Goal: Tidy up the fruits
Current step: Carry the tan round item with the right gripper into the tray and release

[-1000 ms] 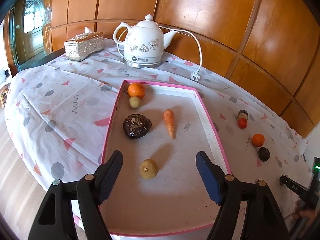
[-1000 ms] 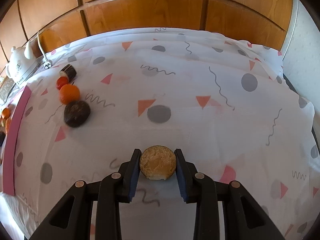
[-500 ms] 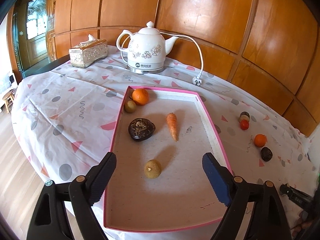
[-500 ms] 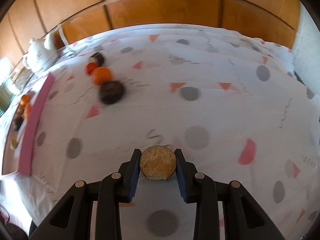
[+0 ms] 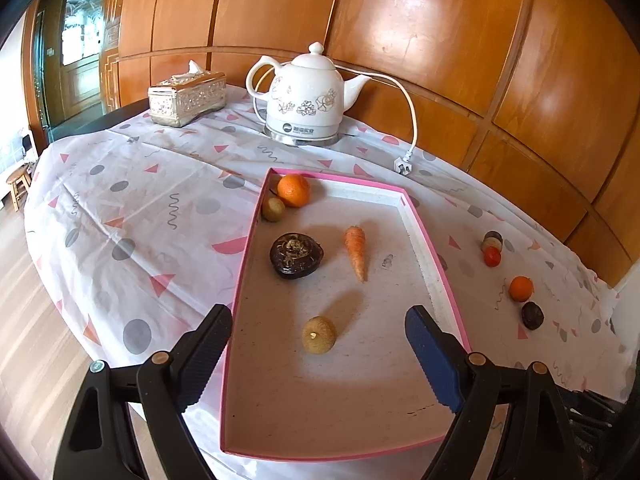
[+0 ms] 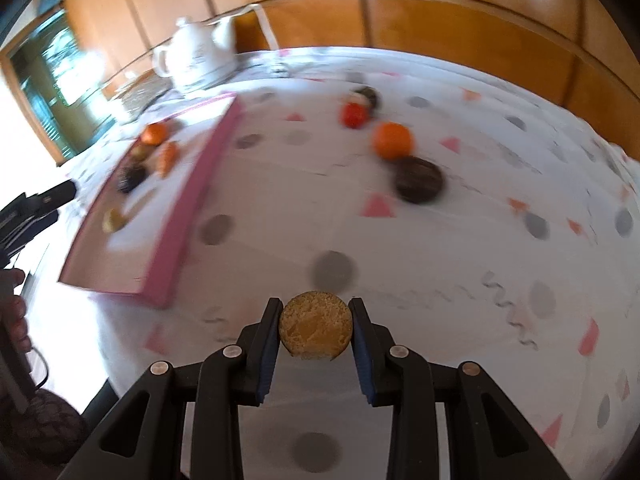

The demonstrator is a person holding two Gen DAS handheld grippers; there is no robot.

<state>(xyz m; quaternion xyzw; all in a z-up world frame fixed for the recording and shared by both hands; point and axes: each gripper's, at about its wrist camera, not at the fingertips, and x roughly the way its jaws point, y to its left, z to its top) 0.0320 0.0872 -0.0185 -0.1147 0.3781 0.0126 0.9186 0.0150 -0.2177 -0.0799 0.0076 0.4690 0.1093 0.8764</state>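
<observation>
While tray (image 5: 424, 240) holds five | cloth (image 5: 132, 216): four loose

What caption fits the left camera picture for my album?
Open left gripper above the pink tray, where an orange and carrot lie.

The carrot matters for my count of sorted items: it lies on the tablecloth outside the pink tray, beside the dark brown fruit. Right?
Not quite. The carrot lies inside the pink tray, still beside the dark brown fruit; the left wrist view shows it.
</observation>
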